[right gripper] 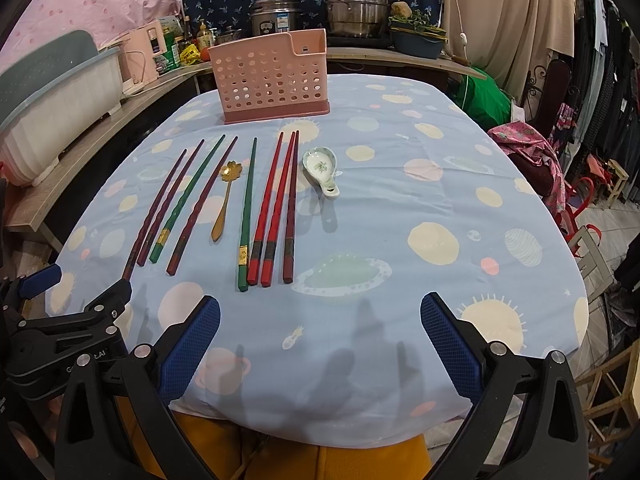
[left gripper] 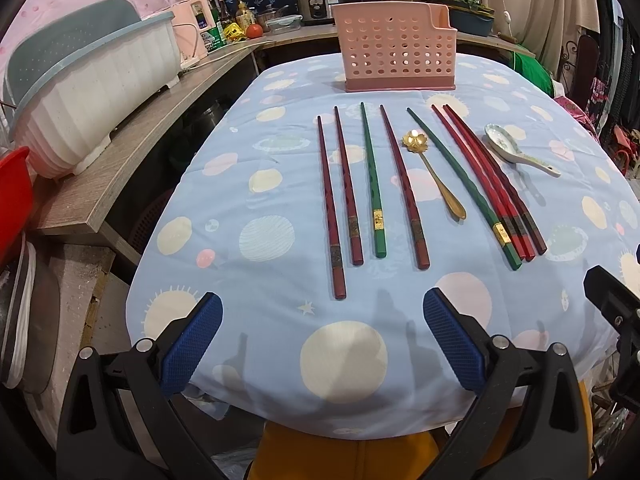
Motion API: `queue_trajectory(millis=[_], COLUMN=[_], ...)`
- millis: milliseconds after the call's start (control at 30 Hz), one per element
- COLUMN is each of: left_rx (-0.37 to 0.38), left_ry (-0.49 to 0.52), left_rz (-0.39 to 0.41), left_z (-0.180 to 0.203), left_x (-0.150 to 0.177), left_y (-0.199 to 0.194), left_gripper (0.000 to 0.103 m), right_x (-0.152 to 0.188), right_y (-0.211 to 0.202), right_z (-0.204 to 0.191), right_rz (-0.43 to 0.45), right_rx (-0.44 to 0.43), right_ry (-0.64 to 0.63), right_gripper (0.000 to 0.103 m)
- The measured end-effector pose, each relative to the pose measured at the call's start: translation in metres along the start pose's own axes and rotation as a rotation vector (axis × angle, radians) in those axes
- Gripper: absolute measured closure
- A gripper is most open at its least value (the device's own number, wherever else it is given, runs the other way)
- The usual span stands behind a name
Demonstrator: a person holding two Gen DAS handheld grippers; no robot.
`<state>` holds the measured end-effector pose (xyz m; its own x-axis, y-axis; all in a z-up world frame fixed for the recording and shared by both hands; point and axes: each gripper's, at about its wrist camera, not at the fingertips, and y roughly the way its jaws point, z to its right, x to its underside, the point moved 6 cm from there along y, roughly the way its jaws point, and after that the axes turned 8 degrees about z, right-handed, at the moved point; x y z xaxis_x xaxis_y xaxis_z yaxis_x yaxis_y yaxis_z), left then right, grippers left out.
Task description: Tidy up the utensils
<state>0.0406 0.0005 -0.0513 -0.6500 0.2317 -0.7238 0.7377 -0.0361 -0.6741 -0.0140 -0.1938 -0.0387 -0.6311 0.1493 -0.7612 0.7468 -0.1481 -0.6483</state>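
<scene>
Chopsticks lie in a row on the blue tablecloth in front of me, tips toward the far end where the pink perforated holder stands upright. My left gripper hangs over the near edge of the cloth with its blue pads spread wide and nothing between them; my right gripper hangs the same way beside it, jaws parted and empty, touching no utensil. From the left wrist view, the leftmost dark red chopstick reaches nearest to me, then another dark red chopstick, a green chopstick with a gold band, and a fourth dark red one, each apart from its neighbours. Next comes the gold spoon with a flower-shaped bowl, lying between that chopstick and a second green chopstick. Just beside the green one, pressed close together, are three red chopsticks. The white ceramic spoon with a floral print sits at the far right of the row, bowl up. A white dish rack stands on the wooden counter to my left, off the table.
</scene>
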Motion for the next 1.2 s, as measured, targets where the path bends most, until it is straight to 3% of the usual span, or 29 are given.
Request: queue_trajectory(millis=[1200], left_rx=[-0.001], left_ry=[-0.002], left_rz=[-0.008], left_z=[0.0001], left_x=[0.0049], left_y=[0.0019], left_gripper=[0.007], right_x=[0.0026], right_y=[0.0015], right_z=[-0.0015], right_rz=[-0.001], right_rx=[-0.002], right_ry=[-0.001], right_gripper=[0.007])
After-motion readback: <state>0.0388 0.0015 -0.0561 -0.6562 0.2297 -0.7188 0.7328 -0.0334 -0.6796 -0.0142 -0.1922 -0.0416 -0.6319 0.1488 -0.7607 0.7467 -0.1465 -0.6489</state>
